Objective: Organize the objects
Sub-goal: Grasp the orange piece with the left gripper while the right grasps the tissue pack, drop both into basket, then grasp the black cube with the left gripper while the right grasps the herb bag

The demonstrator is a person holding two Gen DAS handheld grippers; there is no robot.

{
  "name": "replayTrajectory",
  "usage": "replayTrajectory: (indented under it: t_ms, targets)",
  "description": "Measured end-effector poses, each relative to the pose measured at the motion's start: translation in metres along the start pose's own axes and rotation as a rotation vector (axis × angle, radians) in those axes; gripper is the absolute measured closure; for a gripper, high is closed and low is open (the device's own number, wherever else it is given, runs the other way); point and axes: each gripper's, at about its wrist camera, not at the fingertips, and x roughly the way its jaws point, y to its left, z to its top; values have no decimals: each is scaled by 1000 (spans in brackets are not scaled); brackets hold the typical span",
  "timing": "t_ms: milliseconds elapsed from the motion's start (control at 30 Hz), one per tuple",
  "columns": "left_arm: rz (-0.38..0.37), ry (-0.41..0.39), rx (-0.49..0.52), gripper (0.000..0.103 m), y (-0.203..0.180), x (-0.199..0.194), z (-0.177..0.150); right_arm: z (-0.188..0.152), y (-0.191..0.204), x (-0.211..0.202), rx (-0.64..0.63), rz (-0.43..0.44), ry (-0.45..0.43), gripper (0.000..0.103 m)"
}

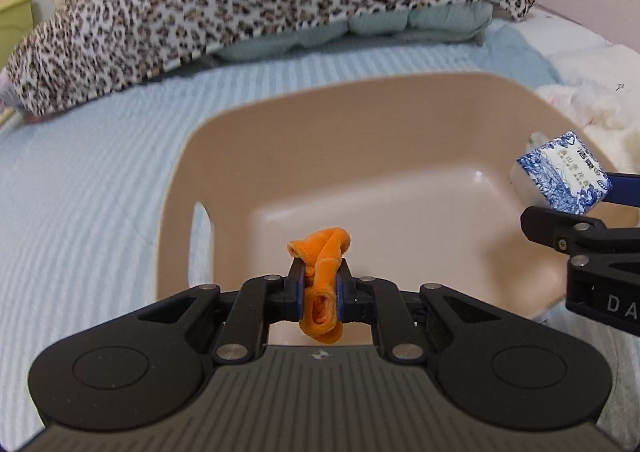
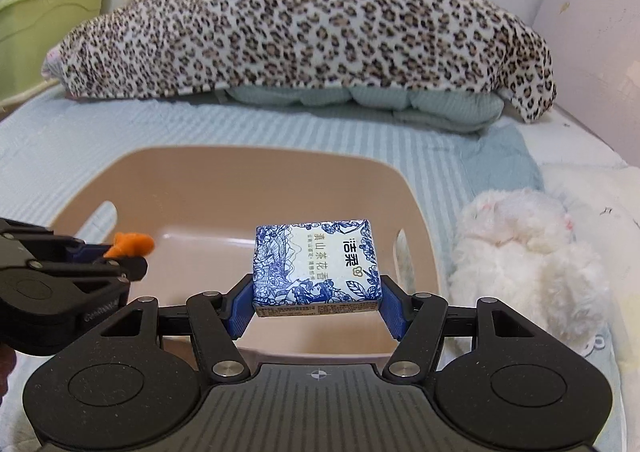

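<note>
A tan plastic basin with side handle slots lies on the bed; it also shows in the right wrist view. My left gripper is shut on a small orange fabric piece and holds it over the basin's near rim. My right gripper is shut on a blue-and-white tissue pack and holds it above the basin's right side. The pack and the right gripper's fingers show at the right edge of the left wrist view. The orange piece shows at the left in the right wrist view.
The basin sits on a light blue striped bedsheet. A leopard-print blanket over a pale green quilt lies behind. A white plush toy lies right of the basin. A green bin stands far left.
</note>
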Motion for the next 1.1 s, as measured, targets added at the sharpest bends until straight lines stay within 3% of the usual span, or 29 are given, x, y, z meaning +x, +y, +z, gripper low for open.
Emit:
replayTrajectory:
  t_ms: [100, 167, 233, 367, 467, 533, 667, 933, 1100]
  targets:
    - [-31, -5, -14, 80, 7, -5, 0, -4, -1, 8, -7, 5, 28, 42]
    - [-34, -16, -32, 54, 13, -16, 1, -6, -2, 7, -9, 3, 31, 36]
    - [-42, -23, -60, 41, 20, -28, 3, -8, -4, -2, 0, 2, 6, 33]
    - [-41, -66, -65, 30, 26, -57, 2, -12, -8, -26, 30, 9, -34, 25]
    - [-28, -97, -49, 27, 29, -77, -4, -17, -10, -45, 45, 21, -57, 21]
    - [-35, -102, -48, 23, 32, -88, -10, -21, -11, -58, 52, 22, -73, 13]
    - [-29, -106, -36, 15, 38, -102, -24, -33, -11, -77, 52, 28, -79, 12]
    - [-13, -67, 0, 14, 46, -98, -63, -67, 1, -76, 42, 51, 0, 11]
    - [-42, -36, 1, 14, 51, -86, -84, -89, 13, -62, 45, 89, 64, 11]
